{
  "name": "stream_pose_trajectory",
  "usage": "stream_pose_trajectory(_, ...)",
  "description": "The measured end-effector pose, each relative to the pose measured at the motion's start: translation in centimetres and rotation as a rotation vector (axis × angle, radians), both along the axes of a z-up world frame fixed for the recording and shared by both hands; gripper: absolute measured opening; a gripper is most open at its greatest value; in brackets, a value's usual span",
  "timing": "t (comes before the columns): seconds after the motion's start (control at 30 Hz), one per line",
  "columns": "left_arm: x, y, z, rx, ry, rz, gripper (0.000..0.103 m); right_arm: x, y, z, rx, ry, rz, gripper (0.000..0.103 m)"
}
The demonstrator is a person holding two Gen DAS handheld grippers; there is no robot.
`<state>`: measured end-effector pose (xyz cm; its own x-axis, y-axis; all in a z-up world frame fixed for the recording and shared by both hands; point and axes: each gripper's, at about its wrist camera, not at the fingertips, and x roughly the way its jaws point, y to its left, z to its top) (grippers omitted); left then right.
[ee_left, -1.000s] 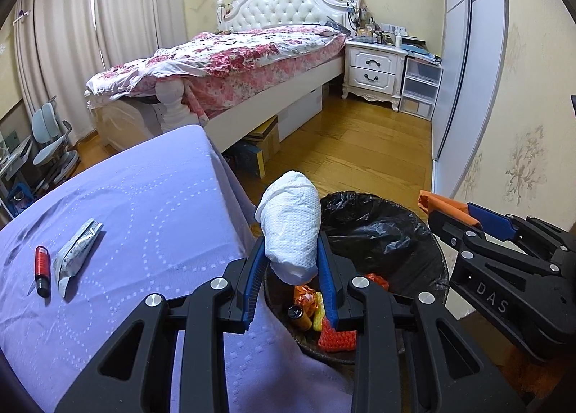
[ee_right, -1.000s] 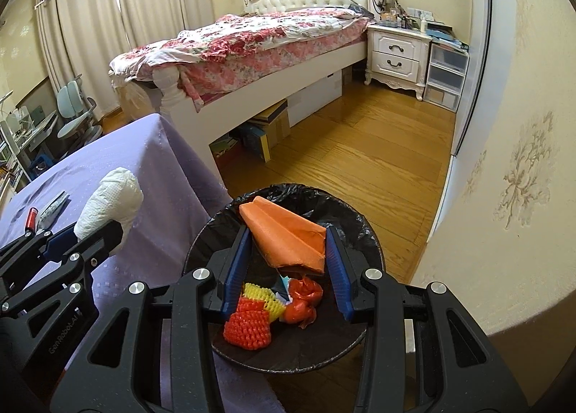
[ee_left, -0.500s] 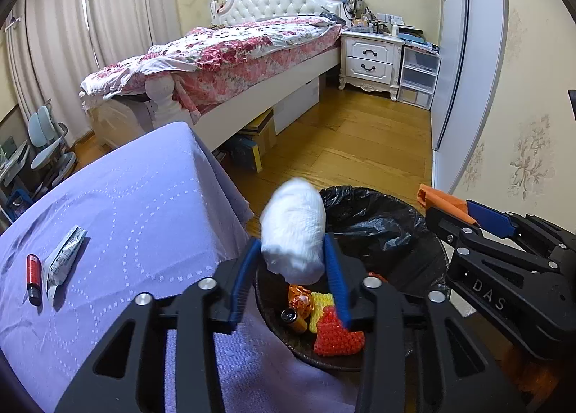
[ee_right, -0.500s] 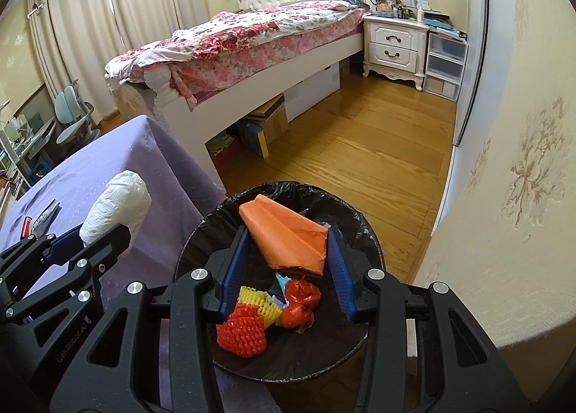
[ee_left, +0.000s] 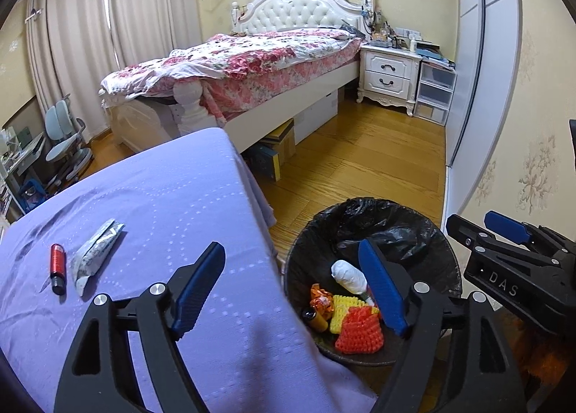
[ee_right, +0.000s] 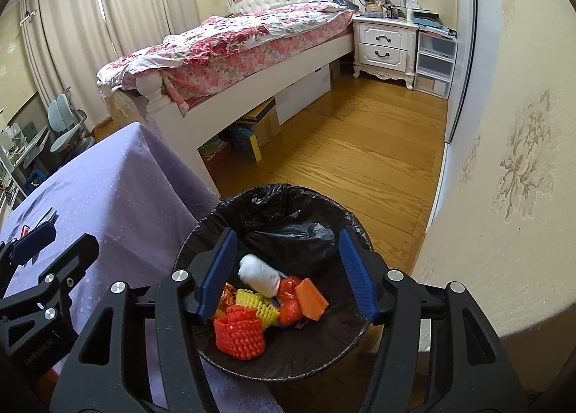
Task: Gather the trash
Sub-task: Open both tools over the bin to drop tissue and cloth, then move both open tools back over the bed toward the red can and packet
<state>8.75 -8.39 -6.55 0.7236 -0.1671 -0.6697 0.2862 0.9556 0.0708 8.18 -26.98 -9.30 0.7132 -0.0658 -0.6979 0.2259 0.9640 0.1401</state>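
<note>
Both hand-held grippers stand with their blue pads wide apart and nothing between them: the left hand-held gripper (ee_left: 291, 287) hangs over the bench's right edge, one finger above the purple cloth and the other above the bin, while the right hand-held gripper (ee_right: 288, 269) hangs directly over the trash bin (ee_right: 324, 204). The bin, lined with a black bag, stands on the wooden floor (ee_right: 360, 146) just beside the bench (ee_left: 144, 197), between it and the yellow papered wall (ee_right: 504, 161). Inside lie a white crumpled wad (ee_right: 260, 275), an orange paper piece (ee_right: 311, 298), a red foam net (ee_right: 239, 334), a yellow foam net (ee_right: 253, 299) and a red wrapper (ee_right: 289, 301), all heaped toward the near side. The left wrist view alone shows what lies on the bench near its left edge: a small red cylinder (ee_left: 57, 267) and, just beside it, a flattened silver-grey packet (ee_left: 96, 254), well apart from the bin; it also shows a small dark bottle (ee_left: 315, 319) in the heap, where the orange paper is hidden behind the gripper finger. The right wrist view shows the bin's whole rim. A bed (ee_left: 244, 67) with floral covers and a white nightstand (ee_left: 390, 71) stand beyond.
</note>
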Motion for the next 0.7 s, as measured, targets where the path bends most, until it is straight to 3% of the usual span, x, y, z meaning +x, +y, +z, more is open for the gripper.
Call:
stream_pose_trajectory(0.37, -1.0, 7.7, 0.4, -0.008, 0.007, 0.148, 0.077, 0.4, 4.6, 0.5, 0.012, 0.013, 0.085, 0.059)
stream_pose_trajectory(0.7, -1.6, 16.6, -0.1, -0.017, 0.023, 0.339, 0.077, 2.1, 14.3, 1.1, -0.027, 0.026, 0.279, 0.065)
